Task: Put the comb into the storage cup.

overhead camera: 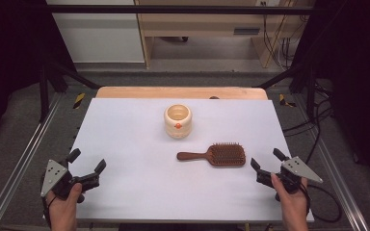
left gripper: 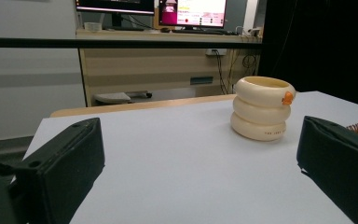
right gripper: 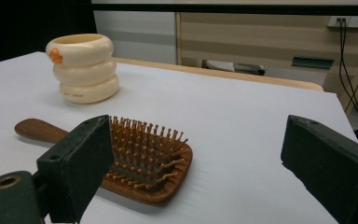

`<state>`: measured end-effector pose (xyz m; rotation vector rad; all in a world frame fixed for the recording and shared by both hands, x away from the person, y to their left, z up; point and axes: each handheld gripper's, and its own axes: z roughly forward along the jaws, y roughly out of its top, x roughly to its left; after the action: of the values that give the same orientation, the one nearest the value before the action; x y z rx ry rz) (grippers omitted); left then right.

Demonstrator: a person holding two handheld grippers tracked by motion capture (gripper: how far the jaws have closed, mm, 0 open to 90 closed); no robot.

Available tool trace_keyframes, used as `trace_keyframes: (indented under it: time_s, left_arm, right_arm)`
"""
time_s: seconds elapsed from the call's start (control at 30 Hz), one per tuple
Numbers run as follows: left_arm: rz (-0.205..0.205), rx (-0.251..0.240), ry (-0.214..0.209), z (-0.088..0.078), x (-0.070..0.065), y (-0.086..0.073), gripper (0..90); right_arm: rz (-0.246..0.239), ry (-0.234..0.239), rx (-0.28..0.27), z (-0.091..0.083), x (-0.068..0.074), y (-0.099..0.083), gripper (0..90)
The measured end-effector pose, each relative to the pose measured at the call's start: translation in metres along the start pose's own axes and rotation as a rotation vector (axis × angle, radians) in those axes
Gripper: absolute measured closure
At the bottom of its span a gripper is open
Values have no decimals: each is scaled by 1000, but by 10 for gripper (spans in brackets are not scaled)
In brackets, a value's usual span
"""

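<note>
A cream ribbed cup (overhead camera: 178, 121) with an orange mark stands upright at the middle back of the white table (overhead camera: 135, 163). In front of it lies a brown wooden hairbrush (overhead camera: 218, 155), bristles up, handle pointing left. My left gripper (overhead camera: 86, 161) rests open at the table's front left with nothing between its jaws; its own view has the cup (left gripper: 262, 108) ahead to the right. My right gripper (overhead camera: 267, 159) is open at the front right, just right of the brush. In its view the hairbrush (right gripper: 144, 161) lies close ahead and the cup (right gripper: 82, 68) farther left.
Metal rails run along both table sides. A wooden strip (overhead camera: 180, 92) borders the far edge. Cables (overhead camera: 318, 125) trail on the floor at the right. Wooden furniture (overhead camera: 207, 29) stands behind the table.
</note>
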<state>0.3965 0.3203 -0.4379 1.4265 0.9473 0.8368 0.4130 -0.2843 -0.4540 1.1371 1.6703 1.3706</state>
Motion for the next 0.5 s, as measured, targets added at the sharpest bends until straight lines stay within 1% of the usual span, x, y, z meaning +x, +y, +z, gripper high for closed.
trace_keyframes:
  time_s: [0.03,0.07,0.1,0.13,0.17,0.2,0.33,0.4,0.5]
  left_arm:
    - [3,14,-9,0,0,0,8]
    - [8,19,-5,-1,0,0,12]
    - [10,20,-1,-1,0,0,17]
    - [4,16,-3,-1,1,0,18]
    - [-12,-1,8,-1,2,0,16]
    - [-25,-8,7,-2,2,0,16]
    - [-63,-18,18,-2,9,-2,17]
    - [-66,-16,30,-3,10,-2,18]
    - [-54,-9,45,-3,10,-2,19]
  right_arm:
    - [-4,-5,0,1,0,0,92]
    - [-6,-6,0,1,0,-1,92]
    - [-5,-7,2,1,0,-1,93]
    - [-6,-12,6,1,0,-2,94]
    - [-6,-15,6,1,0,-2,95]
    - [-3,-14,11,2,0,-2,95]
    - [4,-7,24,3,0,-3,98]
    - [3,-5,30,4,1,-4,96]
    - [4,1,41,5,1,-4,96]
